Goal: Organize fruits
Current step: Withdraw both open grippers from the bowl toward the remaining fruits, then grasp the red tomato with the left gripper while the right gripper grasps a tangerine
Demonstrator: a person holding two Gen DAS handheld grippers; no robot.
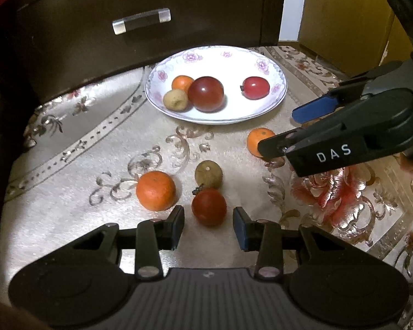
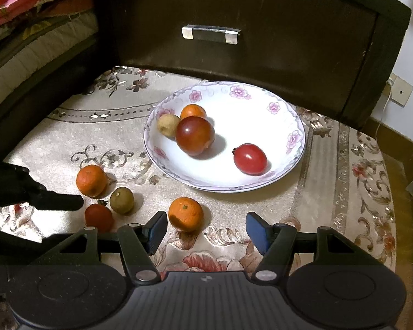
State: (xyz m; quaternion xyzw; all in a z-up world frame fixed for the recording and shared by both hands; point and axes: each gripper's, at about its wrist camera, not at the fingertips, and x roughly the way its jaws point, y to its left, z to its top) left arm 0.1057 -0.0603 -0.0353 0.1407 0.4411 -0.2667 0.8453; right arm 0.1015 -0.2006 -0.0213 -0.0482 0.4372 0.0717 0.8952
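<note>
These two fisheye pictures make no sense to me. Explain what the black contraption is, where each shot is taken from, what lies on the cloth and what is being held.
There is no robot: a person holds a pair of black two-finger tongs in each hand, with a camera on each looking along its fingers.

The left view comes from the left tongs; the right tongs reach in from its right side. The right view comes from the right tongs.

On the floral beige cloth stands a white flower-rimmed plate with four fruits in it. Four more lie on the cloth: a small dark red tomato between the left fingers, a round brownish fruit, a large orange and a smaller orange in front of the right tongs.

Both tongs are open; nothing is held.
</note>
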